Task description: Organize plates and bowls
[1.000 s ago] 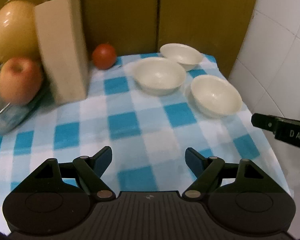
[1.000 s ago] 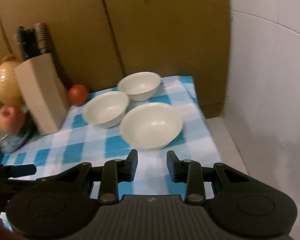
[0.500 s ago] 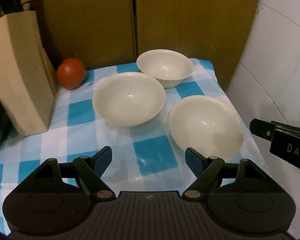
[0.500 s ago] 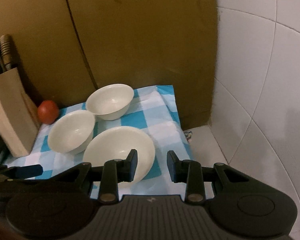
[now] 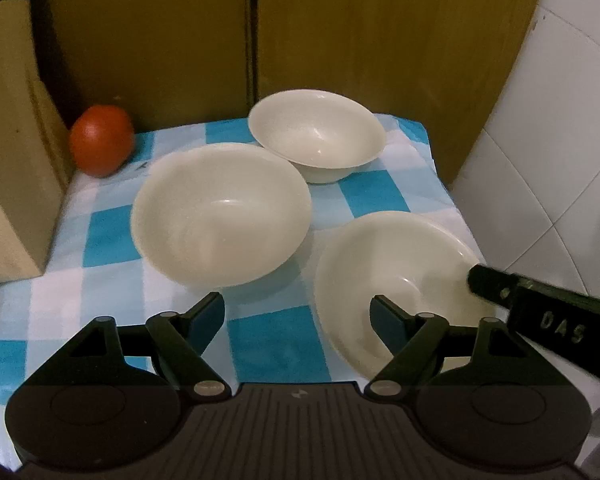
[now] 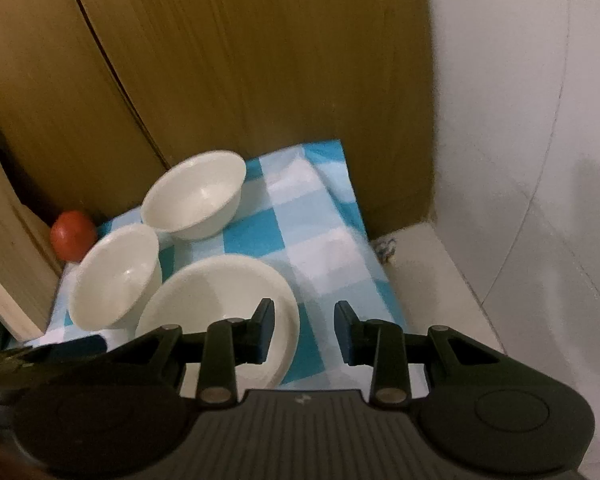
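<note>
Tablecloth (image 5: 260, 344), checked, beneath wooden panels (image 5: 380, 40).

Colour rundown: all three bowls are the same plain creamy off-white, no pattern on any of them, near right one (image 5: 396, 280), middle one (image 5: 220, 212), far one (image 5: 318, 136). The cloth (image 5: 268, 332) under them is a check of bright blue, pale blue and white squares. Far left there's a tomato (image 5: 101, 145), orangey red. The knife block (image 5: 10, 140) on the left is pale tan wood. Back panels (image 5: 340, 32) are a dark mustardy brown with faint grain. Wall tiles (image 5: 560, 120) on the right are white. Both grippers are black with dark blue pads, left (image 5: 298, 320) and right (image 6: 305, 332).
</note>
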